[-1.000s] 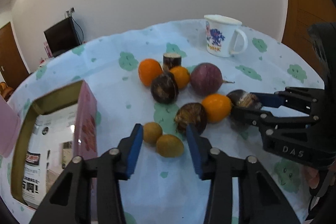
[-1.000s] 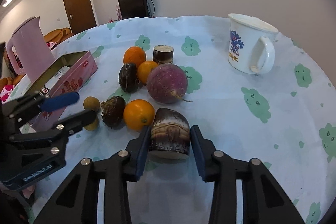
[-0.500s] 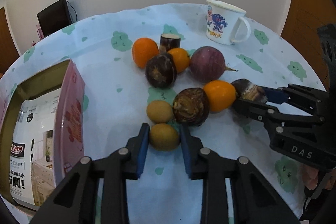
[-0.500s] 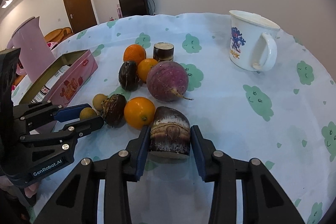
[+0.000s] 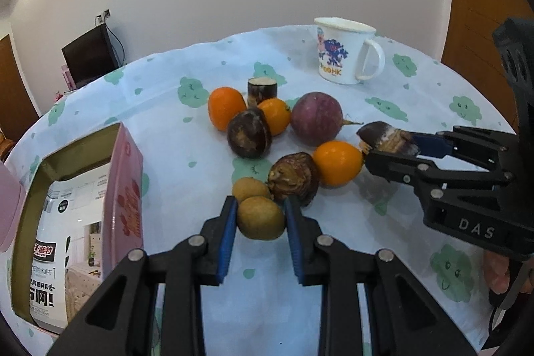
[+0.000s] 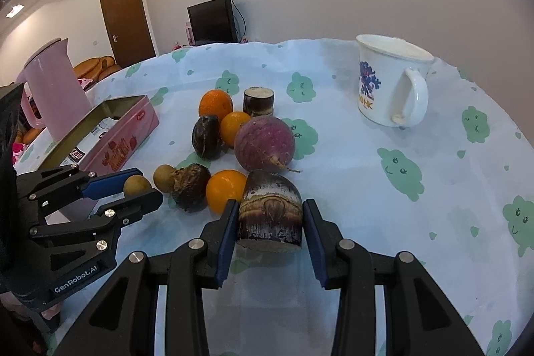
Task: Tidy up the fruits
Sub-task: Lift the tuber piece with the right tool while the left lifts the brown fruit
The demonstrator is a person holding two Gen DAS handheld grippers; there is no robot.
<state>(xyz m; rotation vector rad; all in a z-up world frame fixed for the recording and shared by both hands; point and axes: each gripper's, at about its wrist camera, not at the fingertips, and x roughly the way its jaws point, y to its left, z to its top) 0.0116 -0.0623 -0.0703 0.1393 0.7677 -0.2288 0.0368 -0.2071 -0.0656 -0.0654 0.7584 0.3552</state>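
Note:
My left gripper (image 5: 261, 219) is shut on a small tan longan (image 5: 261, 217), lifted just off the cloth; it also shows in the right wrist view (image 6: 135, 184). A second longan (image 5: 250, 188) lies behind it, touching a wrinkled passion fruit (image 5: 293, 177). My right gripper (image 6: 270, 219) is shut on a dark sugarcane chunk (image 6: 270, 212), seen from the left too (image 5: 387, 139). Three oranges (image 5: 337, 163), a purple round root (image 5: 316, 118), another passion fruit (image 5: 248, 133) and a short sugarcane piece (image 5: 262, 90) cluster mid-table.
An open pink tin box (image 5: 123, 199) stands at the left, seen from the right too (image 6: 116, 135). A pink jug (image 6: 55, 85) stands beyond it. A white printed mug (image 6: 388, 82) stands at the far right. The table wears a pale blue cloth (image 6: 434, 222).
My left gripper moved forward, shut on the near longan and raised it slightly. My right gripper keeps its hold on the sugarcane chunk, nearly still.

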